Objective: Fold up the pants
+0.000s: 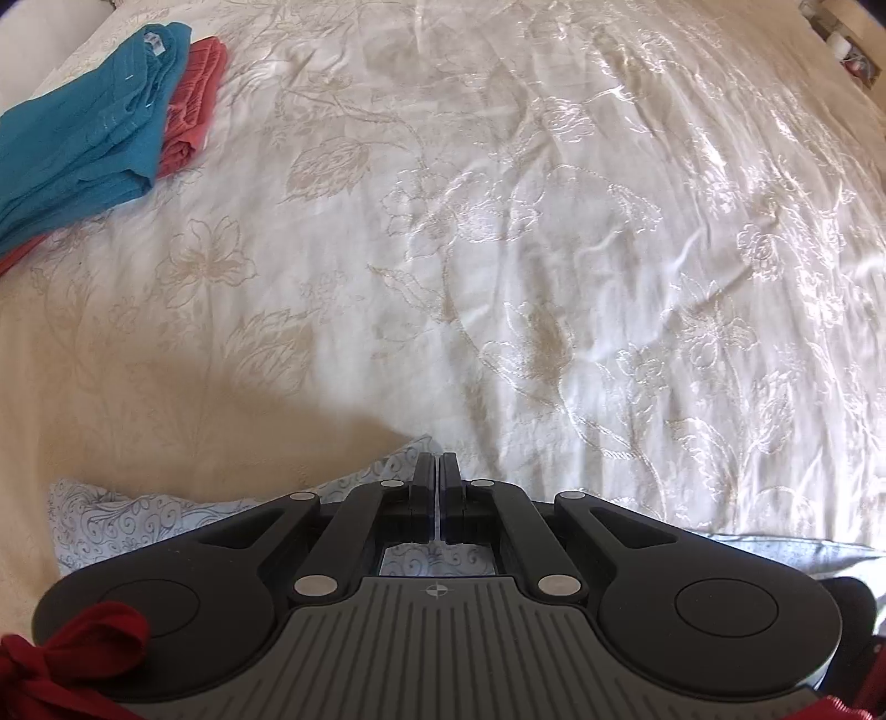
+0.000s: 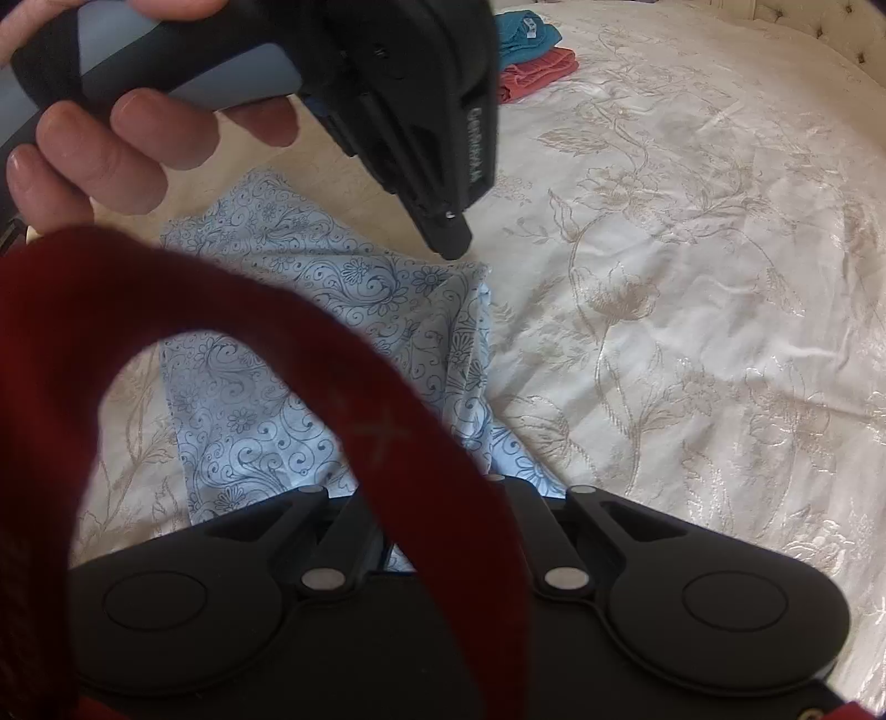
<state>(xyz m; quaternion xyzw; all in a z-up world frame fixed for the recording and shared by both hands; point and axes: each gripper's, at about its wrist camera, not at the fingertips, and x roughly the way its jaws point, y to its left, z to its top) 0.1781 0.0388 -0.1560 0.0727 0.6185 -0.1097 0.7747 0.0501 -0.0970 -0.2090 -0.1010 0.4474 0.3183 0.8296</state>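
Observation:
The light blue pants (image 2: 288, 332) with a dark floral print lie on the cream bedspread, partly bunched. In the left wrist view they show below my gripper (image 1: 111, 515). My left gripper (image 1: 438, 462) has its fingers together at a raised corner of the pants. From the right wrist view it (image 2: 451, 249) comes down from above onto that corner. My right gripper is low over the near part of the pants; a red strap (image 2: 387, 421) hides its fingertips.
A folded teal garment (image 1: 83, 138) lies on a folded coral one (image 1: 194, 105) at the far left of the bed; both show in the right wrist view (image 2: 531, 50). The embroidered bedspread (image 1: 554, 249) stretches ahead and to the right.

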